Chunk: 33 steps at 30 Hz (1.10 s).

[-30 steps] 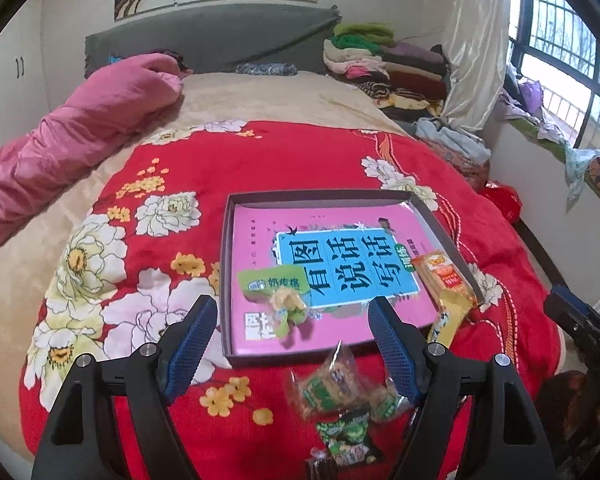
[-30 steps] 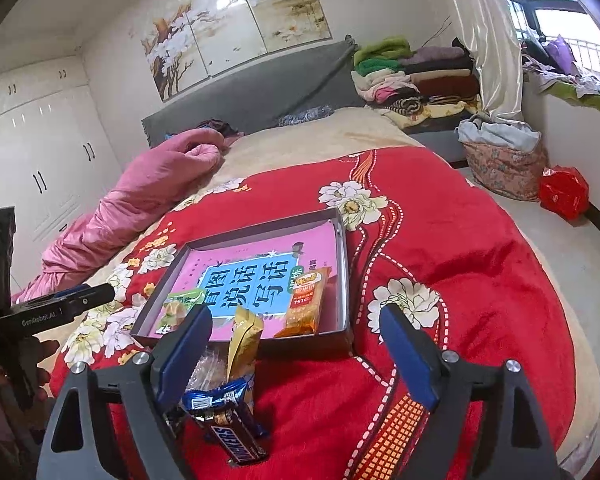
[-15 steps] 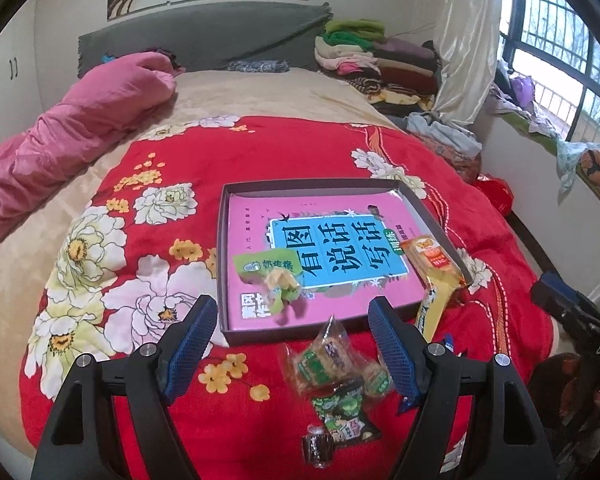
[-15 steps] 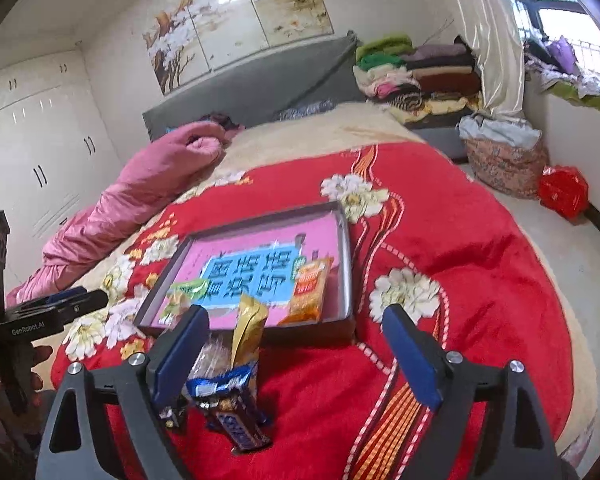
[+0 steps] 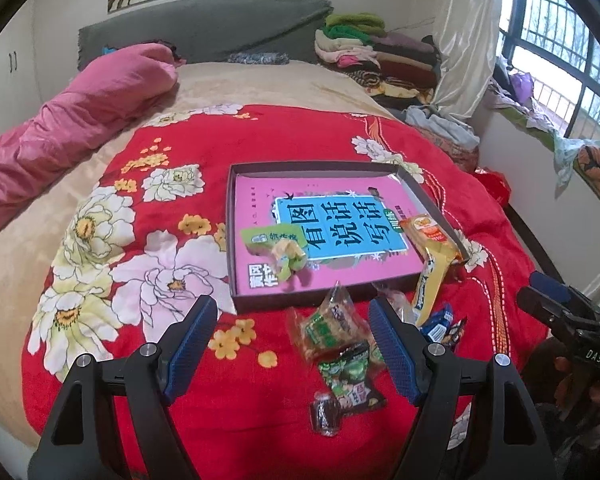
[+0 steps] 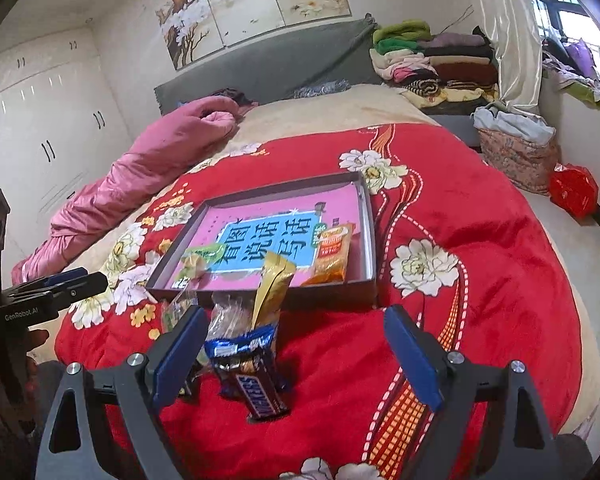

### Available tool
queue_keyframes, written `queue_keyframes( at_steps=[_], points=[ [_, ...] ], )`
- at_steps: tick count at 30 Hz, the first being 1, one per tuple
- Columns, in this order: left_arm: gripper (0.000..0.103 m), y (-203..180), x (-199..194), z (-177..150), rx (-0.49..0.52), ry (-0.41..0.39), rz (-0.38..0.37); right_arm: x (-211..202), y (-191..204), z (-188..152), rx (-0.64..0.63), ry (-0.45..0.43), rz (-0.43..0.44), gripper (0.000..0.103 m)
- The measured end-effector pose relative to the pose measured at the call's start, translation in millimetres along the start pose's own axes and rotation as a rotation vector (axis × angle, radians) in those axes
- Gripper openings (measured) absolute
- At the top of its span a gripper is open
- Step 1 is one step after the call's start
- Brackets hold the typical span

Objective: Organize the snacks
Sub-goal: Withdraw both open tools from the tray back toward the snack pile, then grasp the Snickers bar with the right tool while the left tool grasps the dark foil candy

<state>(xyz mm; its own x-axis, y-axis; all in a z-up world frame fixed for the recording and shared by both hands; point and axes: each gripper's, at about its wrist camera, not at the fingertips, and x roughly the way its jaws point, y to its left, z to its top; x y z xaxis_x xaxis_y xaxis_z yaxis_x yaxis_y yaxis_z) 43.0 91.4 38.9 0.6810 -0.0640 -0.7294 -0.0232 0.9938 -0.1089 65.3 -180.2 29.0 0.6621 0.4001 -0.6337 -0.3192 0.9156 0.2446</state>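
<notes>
My left tool (image 5: pixel 290 338) hangs over the red quilt (image 5: pixel 300 136) on the bed, jaws apart with nothing between the pads; my right tool (image 6: pixel 296 344) hovers just beside it, jaws likewise apart and empty. The tray (image 5: pixel 231 240) lies on the quilt with a pink book (image 5: pixel 340 220) inside, a green snack (image 5: pixel 278 248) and an orange packet (image 5: pixel 430 234) resting on the book. Loose snacks (image 5: pixel 332 328) sit on the quilt by the tray's near edge, a yellow packet (image 6: pixel 274 288) leaning against that edge and a Snickers bar (image 6: pixel 258 390) nearest my right tool.
</notes>
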Motion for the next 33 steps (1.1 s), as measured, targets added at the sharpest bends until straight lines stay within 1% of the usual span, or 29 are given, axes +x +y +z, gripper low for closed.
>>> queue_keyframes(
  at_steps=[2,6,8,10,14,21,33],
  points=[
    [0.079,0,2,-4,0.001,0.010,0.002,0,2,-3,-0.003,0.007,0.004,0.089],
    [0.079,-3,9,-18,-0.024,0.067,-0.035,4,4,-9,-0.004,0.041,0.012,0.089],
    [0.079,-8,12,-24,-0.020,0.087,-0.038,6,7,-12,-0.011,0.059,0.014,0.089],
    [0.079,-14,14,-29,-0.003,0.108,-0.047,6,9,-13,-0.021,0.064,0.014,0.089],
    [0.079,-27,14,-38,0.044,0.121,-0.043,6,13,-15,-0.038,0.071,0.023,0.089],
    [0.079,-33,26,-50,0.077,0.185,-0.052,13,21,-21,-0.073,0.112,0.023,0.089],
    [0.079,-25,31,-60,0.076,0.231,-0.060,22,23,-30,-0.102,0.168,0.019,0.089]
  ],
)
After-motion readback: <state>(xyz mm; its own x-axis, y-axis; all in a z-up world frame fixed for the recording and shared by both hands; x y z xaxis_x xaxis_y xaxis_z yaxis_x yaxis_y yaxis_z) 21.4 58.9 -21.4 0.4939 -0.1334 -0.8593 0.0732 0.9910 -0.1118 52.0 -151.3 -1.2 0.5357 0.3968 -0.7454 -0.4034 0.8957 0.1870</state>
